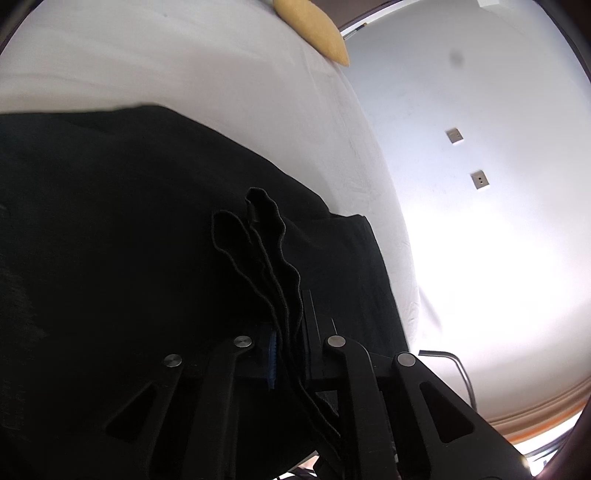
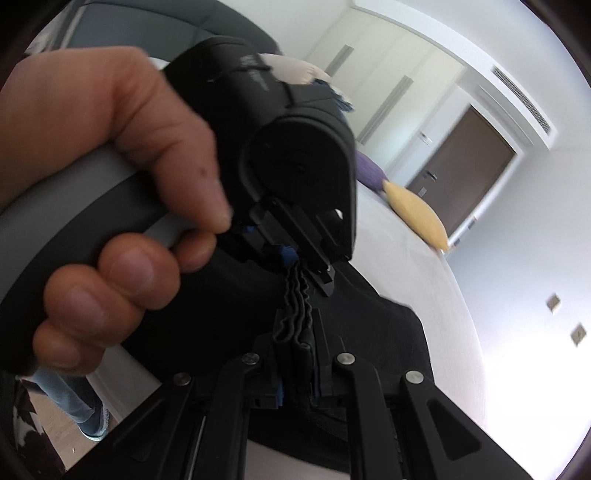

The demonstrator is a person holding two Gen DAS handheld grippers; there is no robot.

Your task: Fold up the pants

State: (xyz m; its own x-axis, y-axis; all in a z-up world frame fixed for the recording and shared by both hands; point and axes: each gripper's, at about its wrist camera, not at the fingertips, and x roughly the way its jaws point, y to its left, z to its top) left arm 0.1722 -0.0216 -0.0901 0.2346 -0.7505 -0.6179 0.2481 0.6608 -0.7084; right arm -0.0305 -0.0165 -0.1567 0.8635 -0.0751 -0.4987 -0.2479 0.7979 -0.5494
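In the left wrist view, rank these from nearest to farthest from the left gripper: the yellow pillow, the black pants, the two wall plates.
1. Black pants: gathered edge clamped in the left gripper, the rest spread on the white bed.
2. Wall plates: to the right, on the wall beyond the bed's edge.
3. Yellow pillow: top centre, at the bed's far end.

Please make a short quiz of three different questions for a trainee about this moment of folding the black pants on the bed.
1. True or false: the left gripper is clamped on the pants.
2. What colour is the pillow on the bed? A) yellow B) red C) green
3. Fill in: the right gripper holds several bunched ____ of black cloth.

Key: 1 true; 2 A; 3 layers.
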